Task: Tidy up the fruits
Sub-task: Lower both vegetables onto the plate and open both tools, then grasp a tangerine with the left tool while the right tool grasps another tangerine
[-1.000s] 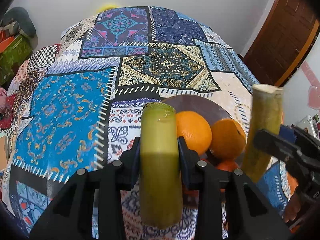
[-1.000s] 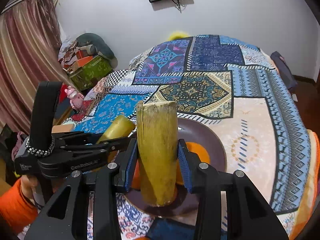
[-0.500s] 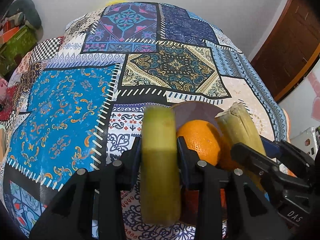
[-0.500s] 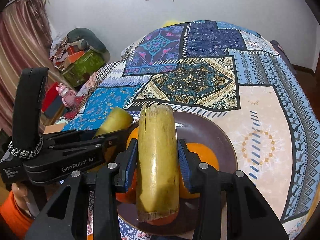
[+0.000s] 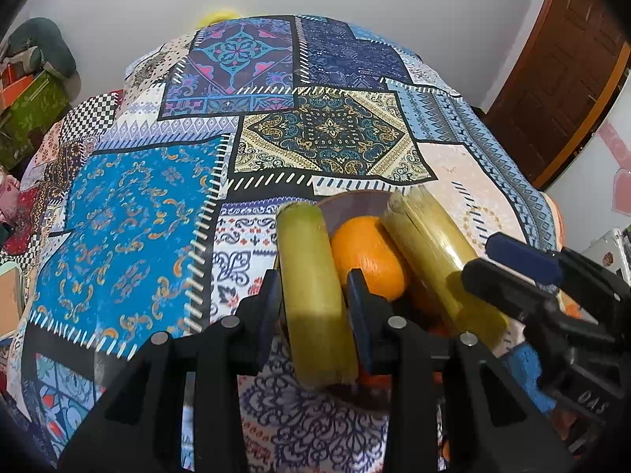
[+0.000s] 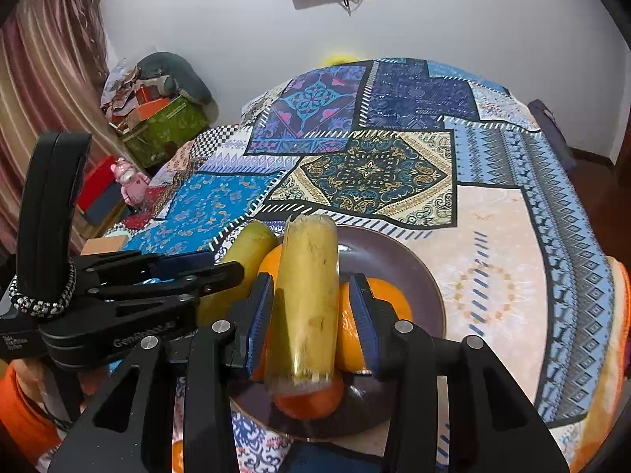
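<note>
Patchwork bed point(image 5: 130, 213) under us, both tools — left tool point(image 5: 315, 299), right tool point(image 6: 311, 311) — pinching cane pieces, have tilted lower over the plate point(image 6: 426, 276) of oranges point(image 5: 366, 256), so placing looks next.

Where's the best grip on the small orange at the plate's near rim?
Take the small orange across its middle, coming straight down. It is round, so any width fits, but the plate rim and the bigger oranges beside it block a low side approach. The right gripper must drop its sugarcane piece first.

Two sugarcane pieces point(image 6: 303, 307), about three oranges point(image 6: 378, 303), one plate point(image 6: 398, 252).
</note>
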Demonstrator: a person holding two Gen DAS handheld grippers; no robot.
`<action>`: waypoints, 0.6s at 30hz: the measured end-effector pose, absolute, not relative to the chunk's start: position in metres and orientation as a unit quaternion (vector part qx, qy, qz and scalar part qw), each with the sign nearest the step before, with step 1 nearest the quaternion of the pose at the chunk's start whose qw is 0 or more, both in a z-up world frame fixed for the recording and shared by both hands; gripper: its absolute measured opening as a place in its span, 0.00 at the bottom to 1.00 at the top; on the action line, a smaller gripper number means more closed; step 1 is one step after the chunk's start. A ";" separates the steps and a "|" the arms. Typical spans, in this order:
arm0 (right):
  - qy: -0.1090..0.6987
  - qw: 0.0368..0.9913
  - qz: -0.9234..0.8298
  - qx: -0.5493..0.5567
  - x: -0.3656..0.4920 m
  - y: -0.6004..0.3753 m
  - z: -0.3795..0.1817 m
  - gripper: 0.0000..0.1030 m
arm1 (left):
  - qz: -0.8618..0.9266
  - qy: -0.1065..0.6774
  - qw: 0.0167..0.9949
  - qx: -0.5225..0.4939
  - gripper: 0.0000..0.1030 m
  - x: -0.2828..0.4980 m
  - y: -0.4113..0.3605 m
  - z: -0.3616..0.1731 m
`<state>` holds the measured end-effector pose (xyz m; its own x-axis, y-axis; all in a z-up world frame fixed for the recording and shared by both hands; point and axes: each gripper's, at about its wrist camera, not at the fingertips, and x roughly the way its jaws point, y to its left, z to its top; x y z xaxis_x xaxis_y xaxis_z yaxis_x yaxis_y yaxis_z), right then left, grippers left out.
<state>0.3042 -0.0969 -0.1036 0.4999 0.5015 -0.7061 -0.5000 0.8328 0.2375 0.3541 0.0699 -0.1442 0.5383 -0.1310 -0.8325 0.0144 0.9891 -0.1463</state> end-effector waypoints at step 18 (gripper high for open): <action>0.390 0.869 0.303 -0.023 0.224 -0.125 -0.088 0.39 | -0.056 0.434 0.898 -0.035 0.44 0.232 0.060 -0.104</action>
<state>0.2236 -0.1255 -0.0878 0.5126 0.5092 -0.6913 -0.5449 0.8152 0.1965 0.2325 0.0604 -0.1041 0.6168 -0.1305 -0.7762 0.0692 0.9913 -0.1117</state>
